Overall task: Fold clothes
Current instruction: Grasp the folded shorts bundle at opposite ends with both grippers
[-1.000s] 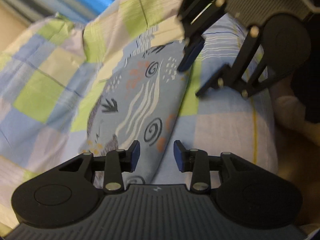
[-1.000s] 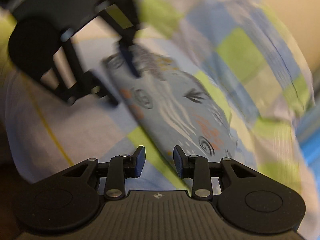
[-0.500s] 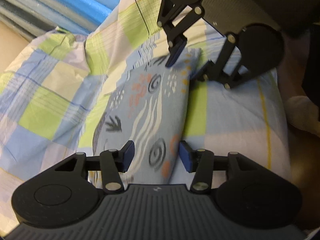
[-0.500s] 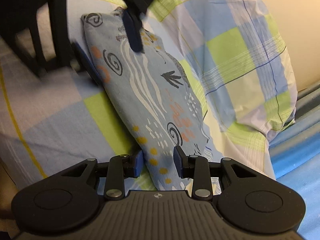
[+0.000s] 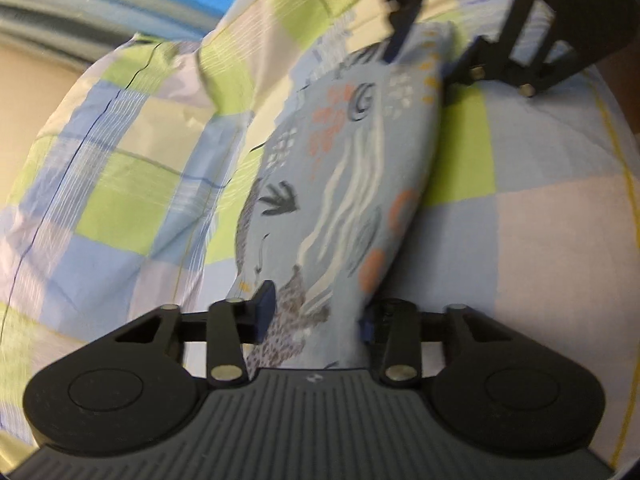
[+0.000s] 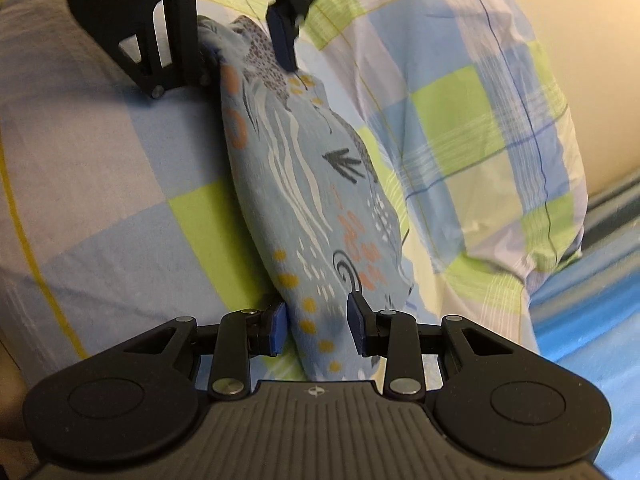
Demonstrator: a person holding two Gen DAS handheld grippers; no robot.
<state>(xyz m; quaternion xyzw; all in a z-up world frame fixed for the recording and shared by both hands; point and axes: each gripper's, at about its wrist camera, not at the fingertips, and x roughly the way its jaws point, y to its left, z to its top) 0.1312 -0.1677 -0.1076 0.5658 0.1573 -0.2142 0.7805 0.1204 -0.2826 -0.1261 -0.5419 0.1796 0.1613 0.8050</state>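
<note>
Both grippers had slid in since half a second earlier, left gripper (image 5: 314,312) and right gripper (image 6: 316,326) spread astride opposite ends of the patterned garment (image 6: 304,184), already a narrow folded bundle on the checked bedsheet (image 6: 100,208); final fold apparently left

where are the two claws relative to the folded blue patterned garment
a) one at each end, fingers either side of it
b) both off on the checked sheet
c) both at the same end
a: the left claw and right claw each straddle an opposite end of the folded blue patterned garment.
</note>
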